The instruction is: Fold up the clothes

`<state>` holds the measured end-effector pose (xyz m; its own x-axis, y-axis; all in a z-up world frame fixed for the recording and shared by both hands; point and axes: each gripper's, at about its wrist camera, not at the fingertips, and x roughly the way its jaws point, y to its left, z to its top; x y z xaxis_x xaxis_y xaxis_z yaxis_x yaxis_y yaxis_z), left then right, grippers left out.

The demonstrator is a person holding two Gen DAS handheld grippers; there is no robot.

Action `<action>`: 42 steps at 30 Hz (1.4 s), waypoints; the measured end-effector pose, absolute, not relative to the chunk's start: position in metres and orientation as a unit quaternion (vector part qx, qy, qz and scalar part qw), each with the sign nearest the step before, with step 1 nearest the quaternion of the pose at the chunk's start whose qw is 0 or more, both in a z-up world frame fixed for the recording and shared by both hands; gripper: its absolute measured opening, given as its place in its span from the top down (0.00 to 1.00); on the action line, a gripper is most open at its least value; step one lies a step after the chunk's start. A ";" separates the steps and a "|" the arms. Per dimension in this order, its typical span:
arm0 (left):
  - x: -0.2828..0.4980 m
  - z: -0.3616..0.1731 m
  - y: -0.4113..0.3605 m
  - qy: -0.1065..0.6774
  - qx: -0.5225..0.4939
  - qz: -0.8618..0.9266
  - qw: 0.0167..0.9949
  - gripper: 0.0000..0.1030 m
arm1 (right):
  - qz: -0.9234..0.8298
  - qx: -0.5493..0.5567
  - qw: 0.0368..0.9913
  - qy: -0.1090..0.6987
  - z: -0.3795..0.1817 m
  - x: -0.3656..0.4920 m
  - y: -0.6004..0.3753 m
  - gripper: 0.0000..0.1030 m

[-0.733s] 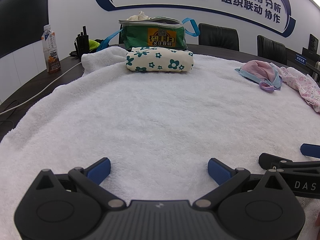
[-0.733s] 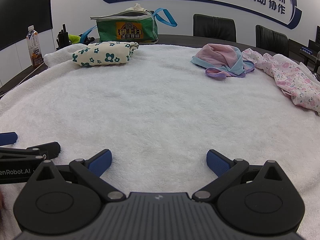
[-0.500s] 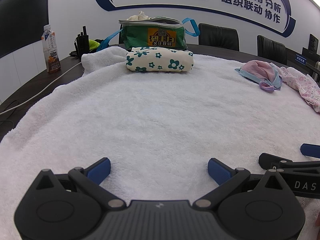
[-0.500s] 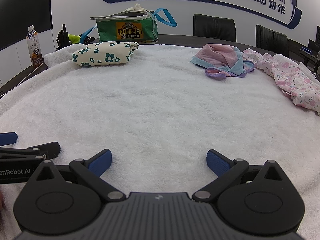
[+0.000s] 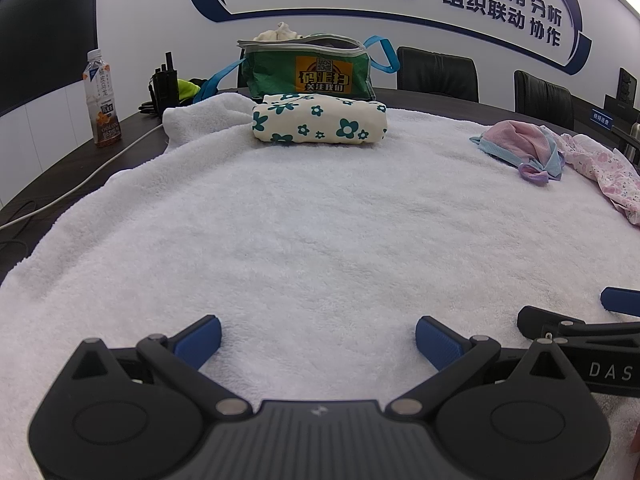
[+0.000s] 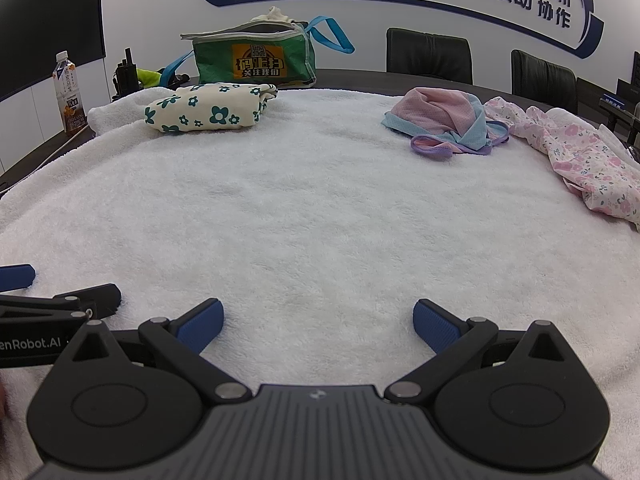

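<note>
Both wrist cameras sit low over the white towel [image 5: 320,220], side by side, facing the far wall; both share the green bag [image 5: 308,68] [image 6: 256,60] and folded floral garment [image 5: 320,122] [image 6: 204,112].

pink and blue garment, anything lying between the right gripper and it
Nothing visible does. Between the right gripper, its fingers spread apart, and the crumpled pink and blue garment there is only bare white towel. The floral pink garment lies to its right, the folded flower-print garment far left.
</note>
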<state>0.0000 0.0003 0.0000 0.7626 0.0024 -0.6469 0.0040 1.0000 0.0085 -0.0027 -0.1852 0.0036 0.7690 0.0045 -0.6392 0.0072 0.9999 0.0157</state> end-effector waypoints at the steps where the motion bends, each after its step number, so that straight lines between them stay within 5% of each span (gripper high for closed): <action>1: 0.000 0.000 0.000 0.345 0.005 0.000 0.939 0.00 | -0.001 0.009 0.940 0.340 0.004 -0.003 -0.185 0.00; 42: -0.001 0.000 0.000 0.345 0.005 -0.001 0.939 0.00 | -0.005 0.009 0.940 0.340 0.003 -0.002 -0.184 0.00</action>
